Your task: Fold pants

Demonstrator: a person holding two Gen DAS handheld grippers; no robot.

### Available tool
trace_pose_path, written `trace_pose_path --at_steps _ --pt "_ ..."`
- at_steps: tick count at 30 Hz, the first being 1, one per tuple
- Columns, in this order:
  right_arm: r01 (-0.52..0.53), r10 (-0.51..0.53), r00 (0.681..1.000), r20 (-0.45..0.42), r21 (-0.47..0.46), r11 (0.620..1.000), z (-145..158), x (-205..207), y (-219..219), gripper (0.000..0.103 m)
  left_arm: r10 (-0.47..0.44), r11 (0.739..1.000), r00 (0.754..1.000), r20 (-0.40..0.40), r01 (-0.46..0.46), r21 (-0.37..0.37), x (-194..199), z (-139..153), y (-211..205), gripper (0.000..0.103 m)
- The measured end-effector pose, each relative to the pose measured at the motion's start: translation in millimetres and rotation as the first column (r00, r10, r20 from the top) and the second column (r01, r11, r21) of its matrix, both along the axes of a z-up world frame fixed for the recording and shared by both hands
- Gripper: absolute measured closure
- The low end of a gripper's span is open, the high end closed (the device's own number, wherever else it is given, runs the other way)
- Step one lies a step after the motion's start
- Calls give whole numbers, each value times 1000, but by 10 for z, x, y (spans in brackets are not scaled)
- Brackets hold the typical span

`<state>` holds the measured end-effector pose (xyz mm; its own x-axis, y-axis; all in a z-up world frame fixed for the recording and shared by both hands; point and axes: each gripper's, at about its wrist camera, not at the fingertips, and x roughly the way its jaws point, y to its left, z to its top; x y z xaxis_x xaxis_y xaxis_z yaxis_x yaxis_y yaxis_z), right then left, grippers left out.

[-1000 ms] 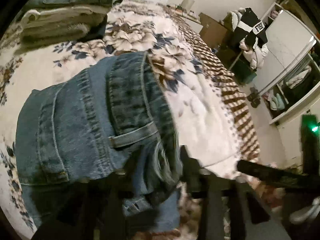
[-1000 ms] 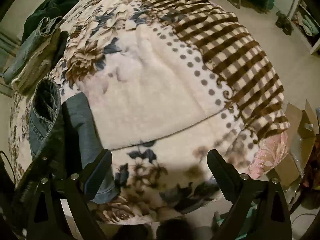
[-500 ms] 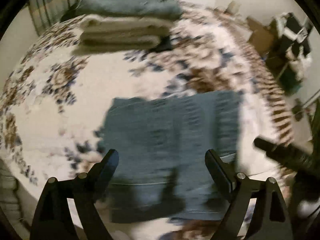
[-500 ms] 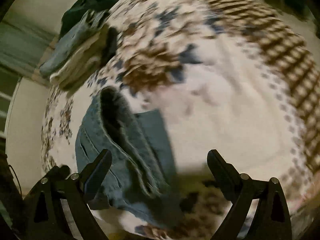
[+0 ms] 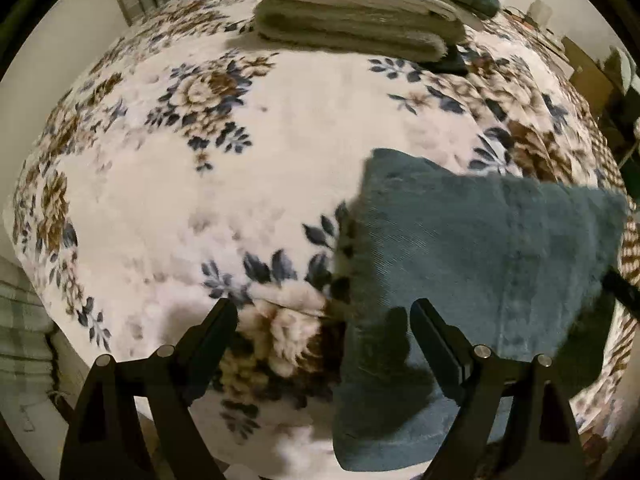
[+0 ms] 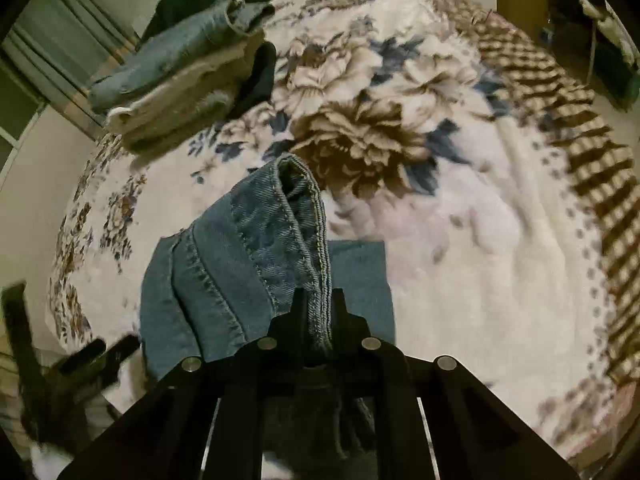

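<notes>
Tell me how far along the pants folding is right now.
Done: the blue denim jeans lie folded into a compact bundle on the floral fleece blanket. In hand: the right gripper is shut on a stitched edge of the bundle; the left gripper is open, holding nothing. Left, probably: moving the bundle to the pile of folded clothes behind.

Blue denim jeans (image 6: 248, 264), folded, w/ one stitched hem edge lifted upright, rest lying flat on floral blanket (image 6: 460, 248) near its front edge.
</notes>
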<state>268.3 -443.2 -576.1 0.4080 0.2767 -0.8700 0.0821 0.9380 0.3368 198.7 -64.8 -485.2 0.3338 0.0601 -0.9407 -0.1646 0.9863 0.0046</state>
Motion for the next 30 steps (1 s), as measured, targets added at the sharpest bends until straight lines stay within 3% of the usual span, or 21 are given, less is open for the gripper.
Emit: trace_pose_path --at_steps 3,7,11,14,15,17,19,21,24,26,28,30 --pt "40 -40 999 14 -6 999 195 -267 -178 93 17 997 1000 11 -16 -81 88 74 83 15" --pt "186 -187 981 -50 -29 982 220 -674 -698 92 -17 987 999 30 22 -162 263 134 7 15" --pt "274 -284 947 -153 -79 958 -179 -811 -1112 90 -80 976 996 45 87 -197 469 90 -264 15" --pt "287 -261 912 -318 38 957 -585 -684 -1287 86 -137 964 990 44 144 -223 602 6 -512 15" --pt "316 -275 905 -324 81 945 -600 -683 -1352 86 -152 959 987 49 159 -235 629 -5 -567 15" --pt "346 -311 914 -259 98 933 -458 -684 -1433 69 -195 950 979 59 203 -237 674 -54 -713 15" --pt "322 -294 932 -210 117 939 -352 -631 -1431 20 -239 949 970 45 244 -200 718 -177 -849 15" --pt "290 -253 945 -205 175 941 -396 -514 -1427 9 -260 950 965 23 260 -171 778 -315 -904 14" --pt "308 -218 924 -314 278 910 -777 -309 -1471 9 -251 955 968 -7 246 -166 925 -474 -872 4" --pt "351 -209 910 -358 396 849 -1014 -235 -1493 15 -239 958 970 -32 231 -168 1014 -570 -823 1" --pt "356 -206 917 -341 470 807 -1050 -217 -1463 63 -233 957 971 -57 218 -192 1071 -625 -789 0" --pt "331 -219 926 -308 381 864 -883 -189 -1380 81 -223 956 973 -65 205 -209 1087 -568 -768 0"
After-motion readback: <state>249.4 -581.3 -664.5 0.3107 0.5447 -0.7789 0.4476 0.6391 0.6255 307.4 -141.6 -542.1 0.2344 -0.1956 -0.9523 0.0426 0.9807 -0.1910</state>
